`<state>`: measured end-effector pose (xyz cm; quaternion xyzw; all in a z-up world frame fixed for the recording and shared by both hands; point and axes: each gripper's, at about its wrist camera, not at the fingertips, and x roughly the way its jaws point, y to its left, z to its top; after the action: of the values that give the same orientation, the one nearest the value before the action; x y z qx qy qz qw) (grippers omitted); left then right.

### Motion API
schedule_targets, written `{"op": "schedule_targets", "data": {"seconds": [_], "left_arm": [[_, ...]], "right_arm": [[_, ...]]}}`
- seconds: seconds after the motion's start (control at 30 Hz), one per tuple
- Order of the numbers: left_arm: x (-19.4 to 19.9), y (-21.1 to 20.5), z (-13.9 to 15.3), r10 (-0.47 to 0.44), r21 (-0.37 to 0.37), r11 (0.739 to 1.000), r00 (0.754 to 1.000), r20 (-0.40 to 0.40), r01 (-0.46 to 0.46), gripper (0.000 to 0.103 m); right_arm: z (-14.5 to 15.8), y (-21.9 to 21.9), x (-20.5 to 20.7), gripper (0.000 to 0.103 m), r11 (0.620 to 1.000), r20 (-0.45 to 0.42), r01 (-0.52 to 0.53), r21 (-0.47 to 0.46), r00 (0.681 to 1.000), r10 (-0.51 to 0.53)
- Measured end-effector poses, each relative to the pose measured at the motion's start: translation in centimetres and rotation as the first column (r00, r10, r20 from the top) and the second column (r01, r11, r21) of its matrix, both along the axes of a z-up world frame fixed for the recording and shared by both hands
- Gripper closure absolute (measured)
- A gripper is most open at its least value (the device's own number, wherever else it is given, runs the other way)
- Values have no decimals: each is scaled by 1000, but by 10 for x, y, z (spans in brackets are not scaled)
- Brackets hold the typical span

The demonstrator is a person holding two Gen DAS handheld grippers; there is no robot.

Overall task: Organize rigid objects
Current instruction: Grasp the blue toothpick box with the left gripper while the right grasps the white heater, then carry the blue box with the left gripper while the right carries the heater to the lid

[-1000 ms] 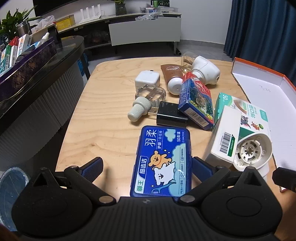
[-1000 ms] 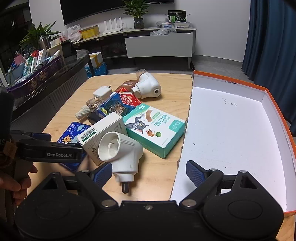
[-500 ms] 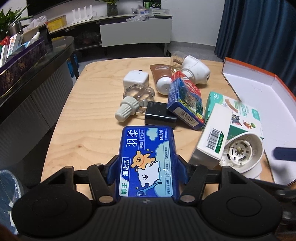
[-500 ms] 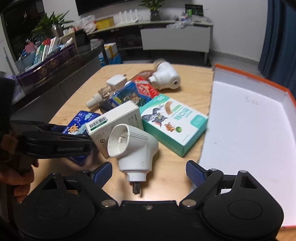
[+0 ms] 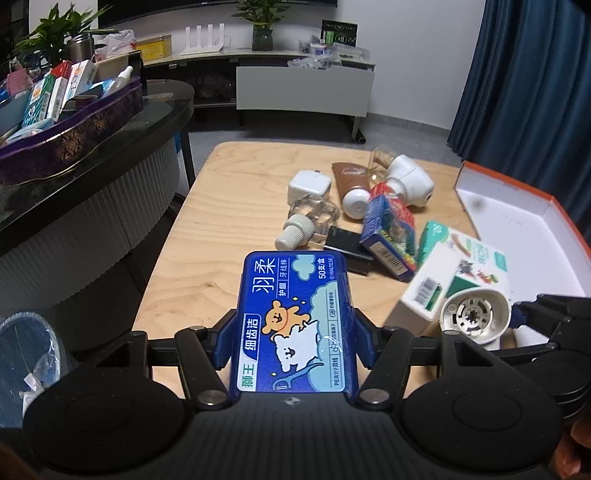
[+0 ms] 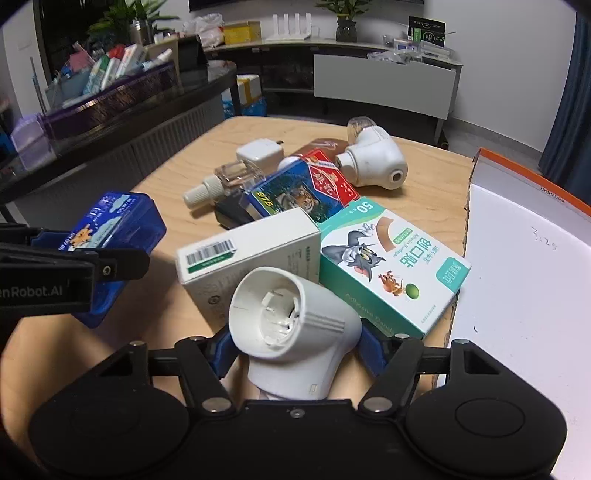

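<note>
Left tongs (image 5: pixel 291 341) pinch blue floss box (image 5: pixel 293 325), which we see raised off the bench (image 5: pixel 221 221). Right tongs (image 6: pixel 295 349) clamp white plug-in unit (image 6: pixel 291 332) beside the white carton (image 6: pixel 251 254), near the orange-rimmed tray (image 6: pixel 528 295)

Blue case (image 5: pixel 293 325) with a bear and clouds; white plug (image 6: pixel 291 332); teal cartoon box (image 6: pixel 391 266) beside it; orange-rimmed white tray (image 6: pixel 532 280); pale wood table (image 5: pixel 229 221).

Potted plant (image 5: pixel 263 34), blue curtain (image 5: pixel 524 85)
</note>
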<state>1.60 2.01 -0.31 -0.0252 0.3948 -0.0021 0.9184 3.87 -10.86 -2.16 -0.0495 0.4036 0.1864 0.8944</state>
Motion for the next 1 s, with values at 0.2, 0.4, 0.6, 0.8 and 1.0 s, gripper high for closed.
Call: {"op": "schedule_targets", "data": {"seconds": [0.2, 0.4, 0.6, 0.8, 1.0], "left_arm": [[-7, -20, 19, -38, -22, 999, 998, 41, 39, 40], [11, -69, 44, -164, -63, 984, 984, 75, 169, 40], [54, -138, 81, -317, -92, 940, 941, 120, 328, 40], [95, -194, 90, -370, -105, 917, 919, 137, 384, 40], [97, -205, 69, -339, -119, 929, 936, 98, 349, 40]], "right_arm": [[32, -31, -18, 24, 998, 53, 35, 49, 998, -38], [80, -89, -19, 24, 983, 132, 166, 73, 976, -175], [121, -161, -6, 24, 943, 199, 328, 54, 922, -332], [147, -214, 4, 24, 902, 247, 427, 64, 869, -429], [129, -230, 15, 24, 897, 212, 435, 76, 872, -441]]}}
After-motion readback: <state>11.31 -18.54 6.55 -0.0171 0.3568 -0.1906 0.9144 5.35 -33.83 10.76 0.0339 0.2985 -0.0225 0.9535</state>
